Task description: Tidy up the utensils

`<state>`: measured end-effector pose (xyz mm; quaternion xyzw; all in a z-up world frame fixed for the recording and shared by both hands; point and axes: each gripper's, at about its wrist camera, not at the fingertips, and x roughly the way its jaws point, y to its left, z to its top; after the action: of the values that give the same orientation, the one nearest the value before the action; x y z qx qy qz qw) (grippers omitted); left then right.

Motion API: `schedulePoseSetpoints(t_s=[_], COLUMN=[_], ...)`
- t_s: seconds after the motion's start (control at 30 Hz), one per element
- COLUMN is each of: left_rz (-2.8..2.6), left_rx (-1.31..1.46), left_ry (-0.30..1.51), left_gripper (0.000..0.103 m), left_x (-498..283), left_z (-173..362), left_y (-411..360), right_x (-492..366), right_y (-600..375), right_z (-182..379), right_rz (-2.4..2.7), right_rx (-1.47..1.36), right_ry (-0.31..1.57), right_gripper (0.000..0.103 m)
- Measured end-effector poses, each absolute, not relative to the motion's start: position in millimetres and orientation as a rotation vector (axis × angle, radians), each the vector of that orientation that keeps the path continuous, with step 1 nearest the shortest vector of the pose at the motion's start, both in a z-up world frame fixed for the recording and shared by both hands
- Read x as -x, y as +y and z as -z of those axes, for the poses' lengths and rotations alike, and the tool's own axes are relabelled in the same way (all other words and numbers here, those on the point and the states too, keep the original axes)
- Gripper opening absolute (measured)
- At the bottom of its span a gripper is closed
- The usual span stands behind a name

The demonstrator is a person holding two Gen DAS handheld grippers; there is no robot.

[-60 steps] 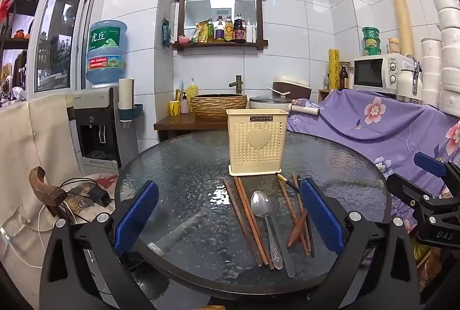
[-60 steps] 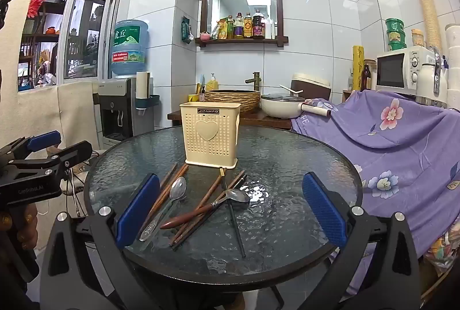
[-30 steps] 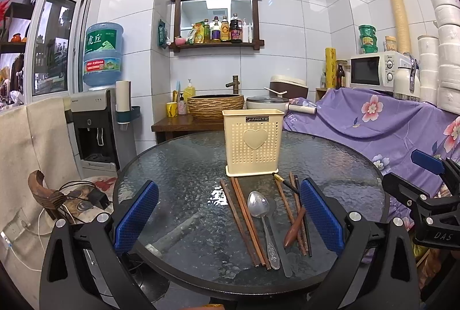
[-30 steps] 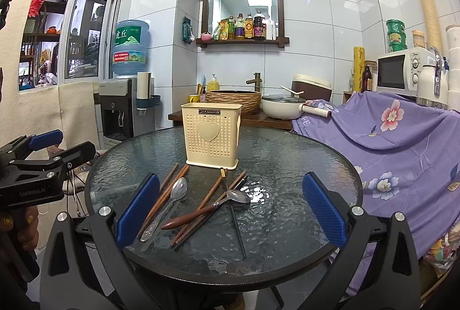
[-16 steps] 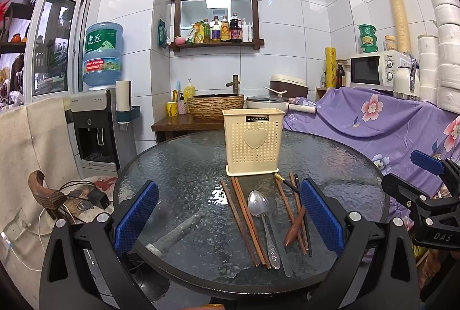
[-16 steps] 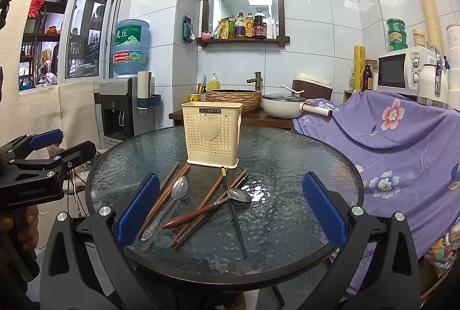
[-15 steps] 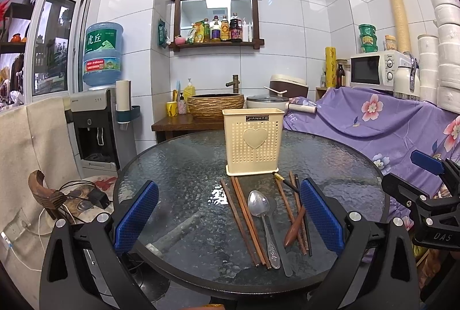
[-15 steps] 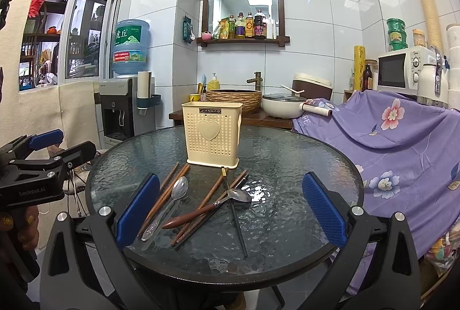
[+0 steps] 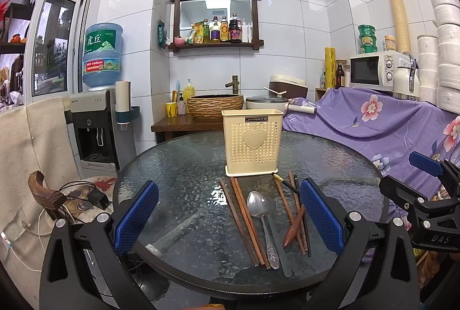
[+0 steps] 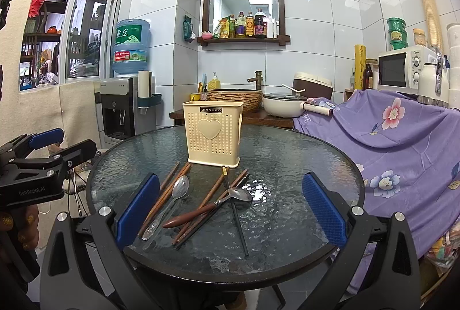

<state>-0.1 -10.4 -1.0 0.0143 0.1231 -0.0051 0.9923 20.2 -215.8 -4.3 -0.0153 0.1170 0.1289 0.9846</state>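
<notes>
A cream perforated utensil holder (image 9: pixel 251 141) (image 10: pixel 213 134) stands upright near the middle of a round glass table (image 9: pixel 178 180) (image 10: pixel 287 160). In front of it lie brown chopsticks (image 9: pixel 244 219) (image 10: pixel 169 192), a metal spoon (image 9: pixel 260 212) (image 10: pixel 176 193), a wooden-handled spoon (image 10: pixel 207 208) (image 9: pixel 293 229) and a dark chopstick (image 10: pixel 237 215). My left gripper (image 9: pixel 230 218) hovers open at the table's near edge, over the utensils. My right gripper (image 10: pixel 230 212) is open too, level with the same pile. Neither holds anything.
A water dispenser (image 9: pixel 97 120) stands left of the table. A purple flowered cloth (image 10: pixel 402 137) covers furniture on the right, with a microwave (image 10: pixel 402 70) above it. Behind the table are a woven basin (image 10: pixel 234 97) and a white pot (image 10: pixel 283 107).
The left wrist view has shifted slightly since two seconds ago; the holder sits a little further left in it. The utensils have not moved and both grippers stay open.
</notes>
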Motion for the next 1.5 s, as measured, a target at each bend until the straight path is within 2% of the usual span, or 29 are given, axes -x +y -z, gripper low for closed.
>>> schedulePoseSetpoints(t_s=[1.5], left_rz=[0.012], left_rx=[-0.033], left_ry=[0.251], left_gripper=[0.097], left_x=[1], left_z=[2], left_y=[-11], right_x=[-24], right_y=[-206], right_z=[19], right_rz=[-0.263], right_rx=[0.028], right_ry=[0.244], right_gripper=[0.098])
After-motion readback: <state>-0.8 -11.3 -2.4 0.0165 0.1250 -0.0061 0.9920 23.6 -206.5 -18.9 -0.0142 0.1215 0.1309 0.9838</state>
